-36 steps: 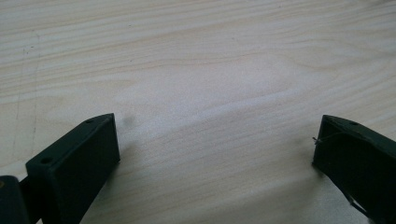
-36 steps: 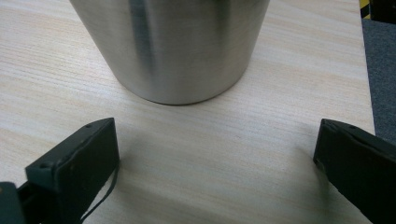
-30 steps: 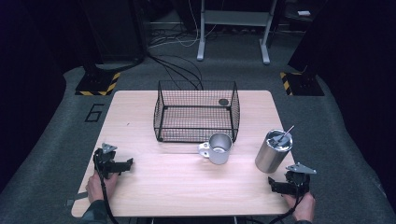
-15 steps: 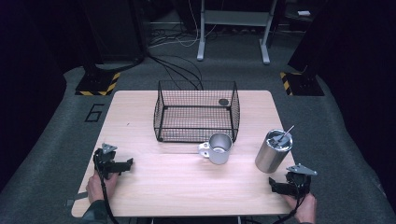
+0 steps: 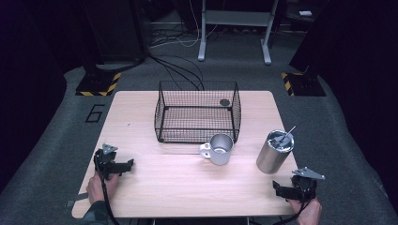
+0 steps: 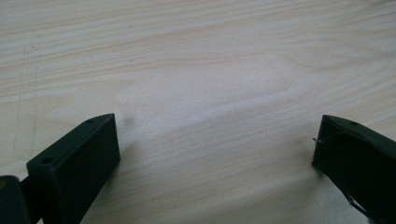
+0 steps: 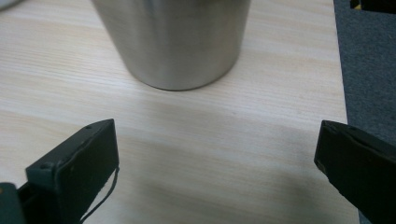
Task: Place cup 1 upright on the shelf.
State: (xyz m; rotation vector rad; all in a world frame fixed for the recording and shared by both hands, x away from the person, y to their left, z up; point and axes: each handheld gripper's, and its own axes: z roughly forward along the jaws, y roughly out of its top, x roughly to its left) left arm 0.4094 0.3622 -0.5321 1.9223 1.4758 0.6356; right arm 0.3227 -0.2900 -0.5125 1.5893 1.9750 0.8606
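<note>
Low on the table (image 5: 187,178), both tools (image 5: 126,165) (image 5: 278,190) rest, jaws spread.

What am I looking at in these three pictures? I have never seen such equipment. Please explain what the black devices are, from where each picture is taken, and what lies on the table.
There is no robot here. A person sits at a wooden table and holds one hand-held gripper in each hand. Each gripper has two black jaws that can pinch things.

The high view comes from a fixed camera above the person, looking forward and down. There the left gripper and the right gripper both rest near the table's near edge.

The two other pictures come from small cameras riding on the grippers, looking out between their own jaws. In both, the jaws stand wide apart and hold nothing.

On the table stand a black wire basket, a metal mug with a handle, and a tall steel tumbler with something thin sticking out of its top. The right gripper view shows this tumbler's base close ahead.
</note>
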